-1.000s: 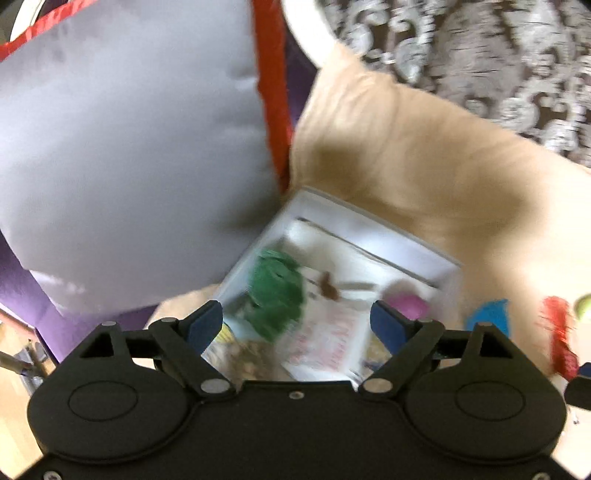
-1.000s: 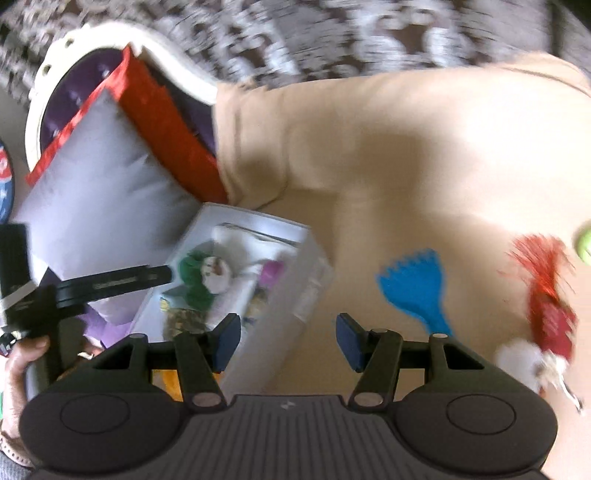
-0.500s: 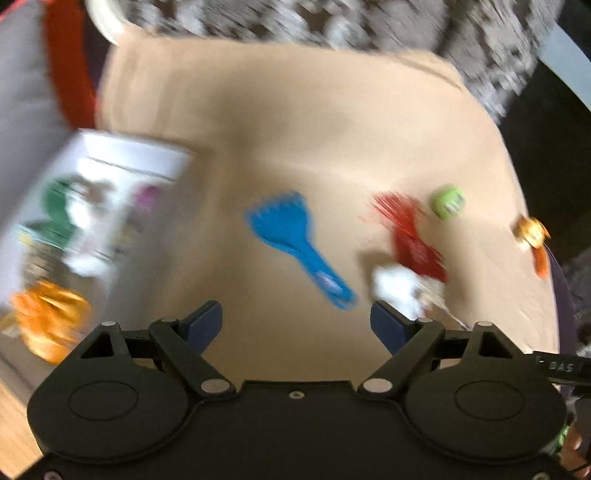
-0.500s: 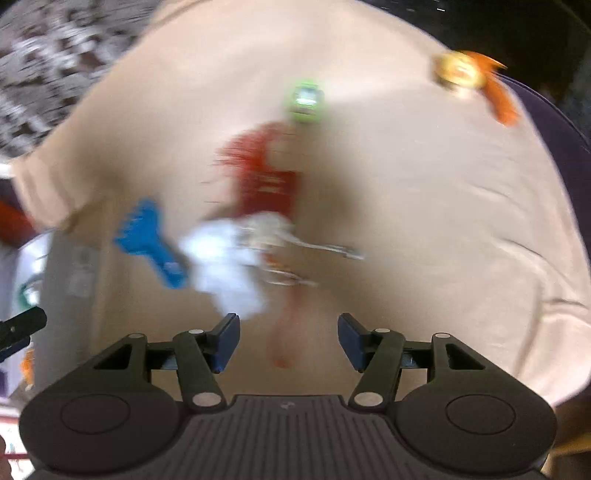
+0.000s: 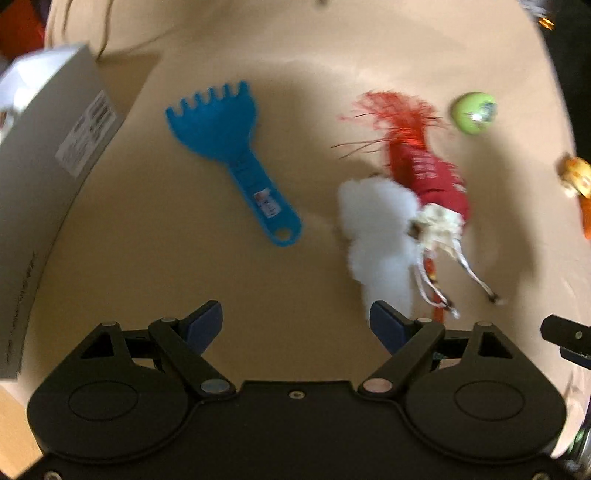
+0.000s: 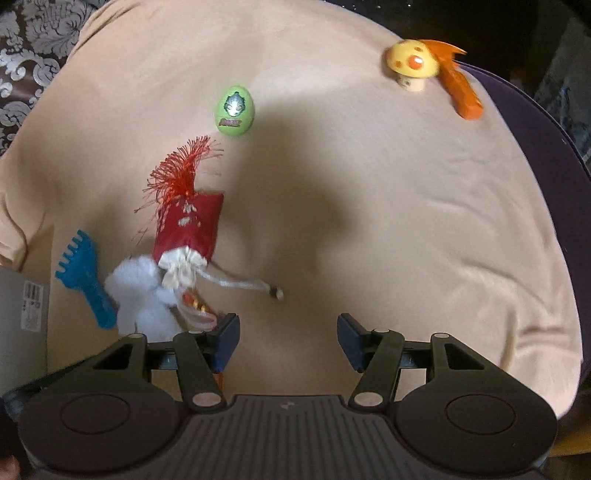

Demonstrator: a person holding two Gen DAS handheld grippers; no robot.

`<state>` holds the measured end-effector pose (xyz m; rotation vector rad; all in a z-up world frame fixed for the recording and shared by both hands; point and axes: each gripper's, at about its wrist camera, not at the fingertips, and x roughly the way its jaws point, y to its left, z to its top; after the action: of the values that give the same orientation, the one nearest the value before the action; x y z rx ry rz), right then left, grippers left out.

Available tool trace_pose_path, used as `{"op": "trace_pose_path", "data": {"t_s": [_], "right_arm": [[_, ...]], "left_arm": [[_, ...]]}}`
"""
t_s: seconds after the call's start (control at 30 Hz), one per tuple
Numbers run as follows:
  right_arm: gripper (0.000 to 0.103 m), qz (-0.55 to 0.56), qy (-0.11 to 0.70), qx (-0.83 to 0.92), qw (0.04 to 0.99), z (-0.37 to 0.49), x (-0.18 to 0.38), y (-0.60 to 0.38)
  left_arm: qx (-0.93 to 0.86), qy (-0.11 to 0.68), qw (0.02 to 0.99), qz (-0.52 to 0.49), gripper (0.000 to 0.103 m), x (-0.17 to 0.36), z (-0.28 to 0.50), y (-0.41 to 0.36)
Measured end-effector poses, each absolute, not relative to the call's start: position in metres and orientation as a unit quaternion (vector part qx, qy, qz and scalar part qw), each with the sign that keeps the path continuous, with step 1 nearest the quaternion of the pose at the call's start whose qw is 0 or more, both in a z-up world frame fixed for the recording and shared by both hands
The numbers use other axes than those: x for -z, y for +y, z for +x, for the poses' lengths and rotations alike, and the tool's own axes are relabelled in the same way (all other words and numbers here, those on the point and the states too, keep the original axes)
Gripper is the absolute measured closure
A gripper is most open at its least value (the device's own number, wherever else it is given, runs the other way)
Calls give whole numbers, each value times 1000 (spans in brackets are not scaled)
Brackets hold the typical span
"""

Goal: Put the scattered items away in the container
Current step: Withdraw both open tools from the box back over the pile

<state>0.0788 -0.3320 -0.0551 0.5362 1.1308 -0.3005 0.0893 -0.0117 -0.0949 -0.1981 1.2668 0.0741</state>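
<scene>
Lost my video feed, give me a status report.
Left gripper open, empty. Right gripper closing on nothing. Blue rake, red pouch, green egg, mushroom loose on cloth. Nothing blocking.

A beige cloth (image 6: 369, 177), lightly creased, covers the rounded work surface and carries soft shadows. Beyond its far left edge lies dark fabric with a silver floral pattern (image 6: 33, 55). A dark purple rim (image 6: 546, 155) borders the cloth on the right. A red patch (image 5: 18, 29) shows in the left wrist view's upper left corner.
</scene>
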Motion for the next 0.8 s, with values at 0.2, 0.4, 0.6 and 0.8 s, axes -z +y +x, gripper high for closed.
{"op": "trace_pose_path", "data": {"t_s": [0.2,0.4,0.6,0.8], "right_arm": [[44,238,519,150,807,135,60,-337],[42,250,480,183,821,209,60,-353],[40,224,465,220,828,285,69,-354],[40,203,475,238,822,329,87,-345]], "left_arm": [[-65,590,790,-155,20,105,96,-7],[-61,589,780,-203,20,104,99,-3],[-69,592,761,-257,20,108,102,13],[-57,593,753,-281,20,107,103,15]]}}
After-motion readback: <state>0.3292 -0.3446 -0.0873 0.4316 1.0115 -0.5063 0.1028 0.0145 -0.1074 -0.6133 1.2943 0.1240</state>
